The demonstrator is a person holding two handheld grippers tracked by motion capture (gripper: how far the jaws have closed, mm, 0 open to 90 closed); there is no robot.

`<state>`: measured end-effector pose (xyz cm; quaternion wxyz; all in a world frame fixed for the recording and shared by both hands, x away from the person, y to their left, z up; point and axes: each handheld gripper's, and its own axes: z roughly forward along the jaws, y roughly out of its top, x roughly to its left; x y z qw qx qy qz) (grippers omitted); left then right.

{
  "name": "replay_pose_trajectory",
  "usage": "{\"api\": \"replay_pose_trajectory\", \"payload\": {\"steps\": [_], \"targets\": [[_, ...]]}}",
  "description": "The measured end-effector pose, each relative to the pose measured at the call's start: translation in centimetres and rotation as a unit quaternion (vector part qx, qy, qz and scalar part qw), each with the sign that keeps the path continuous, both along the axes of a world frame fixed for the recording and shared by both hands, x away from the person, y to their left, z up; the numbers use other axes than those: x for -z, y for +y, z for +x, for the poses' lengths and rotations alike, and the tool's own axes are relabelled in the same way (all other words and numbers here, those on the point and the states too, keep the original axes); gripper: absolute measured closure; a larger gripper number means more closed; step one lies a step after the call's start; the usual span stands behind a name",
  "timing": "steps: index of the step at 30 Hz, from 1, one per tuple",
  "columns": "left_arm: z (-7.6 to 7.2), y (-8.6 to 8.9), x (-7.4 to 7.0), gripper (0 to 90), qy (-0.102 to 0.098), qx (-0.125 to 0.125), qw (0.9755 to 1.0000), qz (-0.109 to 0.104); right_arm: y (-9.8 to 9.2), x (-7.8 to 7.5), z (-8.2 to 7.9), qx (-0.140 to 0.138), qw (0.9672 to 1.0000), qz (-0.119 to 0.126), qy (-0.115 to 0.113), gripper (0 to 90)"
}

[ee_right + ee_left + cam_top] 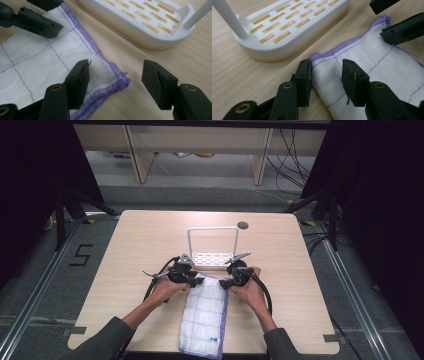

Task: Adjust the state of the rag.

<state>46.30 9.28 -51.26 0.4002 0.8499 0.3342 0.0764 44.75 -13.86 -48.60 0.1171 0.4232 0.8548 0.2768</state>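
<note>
Item: cloth [205,312], folded, lying from the table's [130,250] near edge toward its middle, far end just short of the rack [214,257]; your left gripper [326,77] straddles its far left corner, jaws partly apart, not pinching; right gripper [115,83] wide over the far right corner. Risks: you catch the top layer alone and the fold opens; you lift unevenly and the cloth snags the rack.
</note>
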Motion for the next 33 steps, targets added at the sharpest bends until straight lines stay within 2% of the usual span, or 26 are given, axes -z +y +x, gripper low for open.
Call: {"api": "replay_pose_trajectory", "payload": {"steps": [3, 4, 5, 10, 11, 16, 17, 18, 21, 23, 24, 25, 27, 28, 29, 33], "targets": [[0.01, 0.06, 0.04, 71.7, -0.001, 0.005, 1.0, -0.001, 0.01, 0.3, 0.15, -0.003, 1.0, -0.006, 0.004, 40.5], [-0.02, 0.02, 0.07, 71.7, -0.005, 0.003, 1.0, -0.005, 0.01, 0.3, 0.15, -0.003, 1.0, -0.006, 0.004, 40.5], [-0.01, 0.1, 0.03, 75.4, -0.006, 0.008, 0.9999, -0.003, 0.0, 0.28, 0.04, 0.005, 0.9999, -0.013, 0.009, 40.6], [0.0, 0.2, 0.04, 79.6, -0.009, 0.014, 0.9998, -0.006, 0.01, 0.55, 0.05, 0.007, 0.9996, -0.026, 0.007, 42.9], [-0.06, 0.08, 0.11, 80.1, -0.009, 0.009, 0.9998, -0.015, -0.09, 0.67, 0.21, -0.003, 0.9996, -0.028, -0.001, 44.1], [-0.09, 0.12, 0.09, 81.4, -0.01, 0.011, 0.9998, -0.014, 0.11, 0.72, -0.01, 0.002, 0.9997, -0.021, 0.011, 49.1], [-0.08, 0.13, 0.11, 81.5, -0.009, 0.011, 0.9998, -0.015, 0.17, 0.76, -0.13, 0.008, 0.9997, -0.011, 0.018, 51.8], [-0.03, 0.27, 0.05, 81.5, -0.01, 0.016, 0.9998, -0.008, 0.0, 0.78, -0.01, 0.002, 0.9998, -0.014, 0.013, 52.2], [-0.05, 0.29, 0.04, 81.9, -0.011, 0.015, 0.9998, -0.007, -0.13, 0.88, -0.21, 0.011, 0.9998, -0.006, 0.014, 52.7], [0.04, 0.35, 0.06, 82.0, -0.01, 0.019, 0.9997, -0.009, -0.19, 0.91, -0.21, 0.006, 0.9999, -0.002, 0.011, 53.0], [0.02, 0.36, 0.06, 82.1, -0.009, 0.018, 0.9998, -0.009, -0.24, 0.97, -0.18, -0.003, 1.0, -0.001, 0.005, 57.9], [0.01, 0.36, 0.06, 82.1, -0.009, 0.017, 0.9998, -0.01, -0.24, 0.97, -0.18, -0.003, 1.0, -0.001, 0.005, 57.9], [0.01, 0.37, 0.07, 82.3, -0.009, 0.018, 0.9997, -0.01, -0.04, 0.87, -0.38, 0.003, 0.9999, 0.001, 0.015, 62.3], [0.02, 0.39, 0.08, 82.5, -0.009, 0.018, 0.9997, -0.011, 0.11, 0.85, -0.47, 0.001, 0.9998, 0.008, 0.021, 68.6], [0.01, 0.39, 0.09, 82.5, -0.01, 0.017, 0.9997, -0.011, 0.11, 0.85, -0.47, 0.001, 0.9998, 0.008, 0.021, 68.6], [-0.05, 0.33, 0.04, 82.7, -0.011, 0.017, 0.9997, -0.011, -0.1, 0.94, -0.35, -0.021, 0.9995, 0.018, 0.015, 77.9]]}}
